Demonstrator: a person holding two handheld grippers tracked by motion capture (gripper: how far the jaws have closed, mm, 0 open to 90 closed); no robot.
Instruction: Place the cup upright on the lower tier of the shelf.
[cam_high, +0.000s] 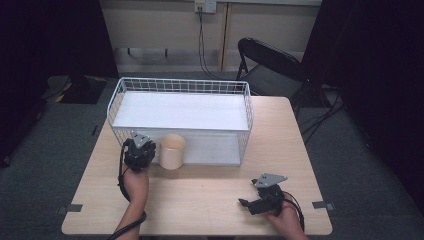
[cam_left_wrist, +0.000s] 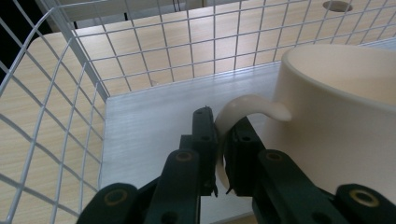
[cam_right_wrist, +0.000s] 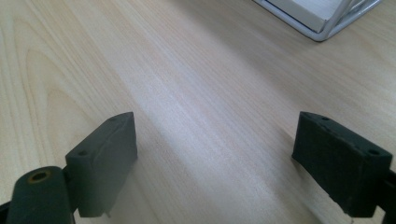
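Tight on the left, wide open on the right

The wire basket (cam_high: 247, 117) walls in the back half of the table (cam_high: 210, 195), and the cream mug (cam_high: 172, 151) sits inside its front left corner, right beside the left gripper (cam_left_wrist: 222, 140), so no slack there. The right gripper (cam_right_wrist: 215, 154) has bare wood all around it.

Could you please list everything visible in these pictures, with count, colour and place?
mug: one, cream, at the basket's near side, its handle pinched by the left claw.
wire basket: one, white, with a white floor panel, on the far half of the table.
table: one, light wood.
folding chair: one, black, behind the table's far right corner.
left claw: black, shut on the handle.
right claw: black, open above bare table near the person's right hand.
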